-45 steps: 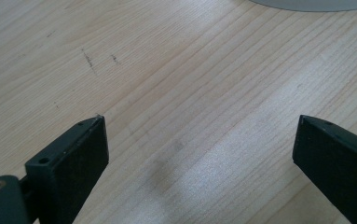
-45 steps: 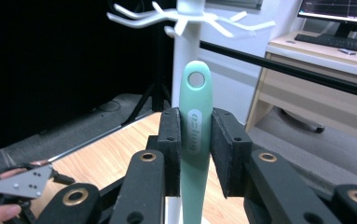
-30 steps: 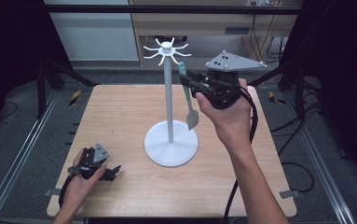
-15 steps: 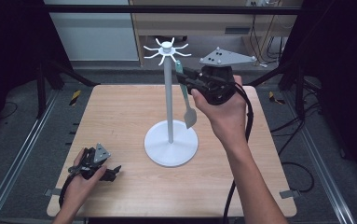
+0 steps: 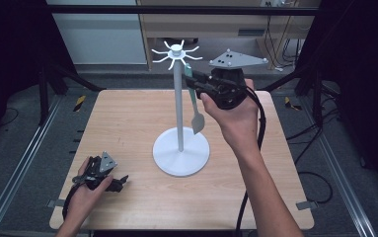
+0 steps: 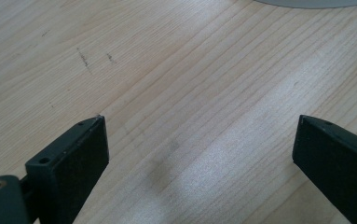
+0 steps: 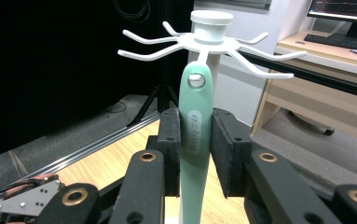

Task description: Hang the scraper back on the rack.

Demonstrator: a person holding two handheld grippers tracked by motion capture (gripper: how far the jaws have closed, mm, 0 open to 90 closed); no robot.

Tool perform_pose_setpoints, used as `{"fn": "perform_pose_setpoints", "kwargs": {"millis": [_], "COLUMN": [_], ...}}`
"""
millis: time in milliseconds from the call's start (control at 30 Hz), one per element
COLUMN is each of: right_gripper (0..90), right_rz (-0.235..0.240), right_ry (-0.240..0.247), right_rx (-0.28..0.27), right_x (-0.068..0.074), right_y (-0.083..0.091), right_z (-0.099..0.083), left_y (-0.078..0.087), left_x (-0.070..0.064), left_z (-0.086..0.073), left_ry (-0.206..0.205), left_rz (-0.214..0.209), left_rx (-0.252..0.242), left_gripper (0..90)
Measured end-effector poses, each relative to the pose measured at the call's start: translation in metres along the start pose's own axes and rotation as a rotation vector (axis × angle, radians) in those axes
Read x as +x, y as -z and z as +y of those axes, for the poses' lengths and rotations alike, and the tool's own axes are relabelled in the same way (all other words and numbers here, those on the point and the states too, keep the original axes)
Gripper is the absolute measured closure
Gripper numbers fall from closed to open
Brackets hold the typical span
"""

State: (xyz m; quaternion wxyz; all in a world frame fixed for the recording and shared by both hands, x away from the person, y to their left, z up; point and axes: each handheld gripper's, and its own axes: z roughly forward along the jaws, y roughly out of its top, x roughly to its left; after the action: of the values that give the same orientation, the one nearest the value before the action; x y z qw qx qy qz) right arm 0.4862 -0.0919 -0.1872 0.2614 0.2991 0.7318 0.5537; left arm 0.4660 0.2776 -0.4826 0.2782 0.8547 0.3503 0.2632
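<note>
A white hook stand [image 5: 179, 113] rises from a round base mid-table, with curved hooks [image 7: 157, 49] fanned around its cap. My right gripper [image 5: 194, 81] is held high beside the pole, shut on the mint-green handle of a utensil [image 5: 192, 96]. Its grey blade [image 5: 198, 123] hangs down beside the pole. In the right gripper view the handle [image 7: 195, 140] stands upright between the pads of my right gripper [image 7: 195, 114]. Its hanging hole [image 7: 195, 80] sits just under the hooks, with white showing through it. My left gripper [image 5: 119, 183] rests open on the wood at the front left.
The wooden table [image 5: 127, 123] lies bare around the stand's base [image 5: 164, 158]. The left gripper view has wood grain between the wide jaws of my left gripper [image 6: 199, 119] and the base's edge [image 6: 306, 2] at the top. A desk stands beyond the table.
My right gripper has lifted the utensil slightly, so the handle's top has come up closer to the hooks. The left gripper has stayed put on the table.
</note>
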Motion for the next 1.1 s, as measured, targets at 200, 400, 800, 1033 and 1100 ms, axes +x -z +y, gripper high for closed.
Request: {"fn": "perform_pose_setpoints", "kwargs": {"millis": [200, 400, 800, 1033, 1100], "right_gripper": [74.0, 73.7, 69.3, 65.4, 64.4], "right_rz": [-0.005, -0.005, 0.004, -0.009, -0.014], "right_ry": [-0.001, -0.006, -0.012, -0.006, -0.007], "right_rx": [-0.004, -0.003, 0.002, 0.017, 0.026], "right_x": [0.001, 0.001, 0.002, -0.001, -0.002], "right_y": [0.000, -0.001, -0.002, 0.004, 0.006], "right_z": [0.000, 0.000, -0.003, -0.011, -0.015], "left_y": [0.000, -0.001, -0.002, -0.002, -0.002], "left_x": [0.000, -0.001, -0.001, -0.001, -0.001], "left_z": [0.000, 0.000, 0.000, -0.001, -0.001], "left_ry": [-0.002, -0.001, -0.001, -0.001, -0.003], "left_rz": [-0.001, -0.002, -0.005, -0.003, -0.004], "left_rx": [0.005, 0.010, 0.015, 0.013, 0.015], "left_gripper": [3.2, 3.2, 3.3, 3.3, 3.3]}}
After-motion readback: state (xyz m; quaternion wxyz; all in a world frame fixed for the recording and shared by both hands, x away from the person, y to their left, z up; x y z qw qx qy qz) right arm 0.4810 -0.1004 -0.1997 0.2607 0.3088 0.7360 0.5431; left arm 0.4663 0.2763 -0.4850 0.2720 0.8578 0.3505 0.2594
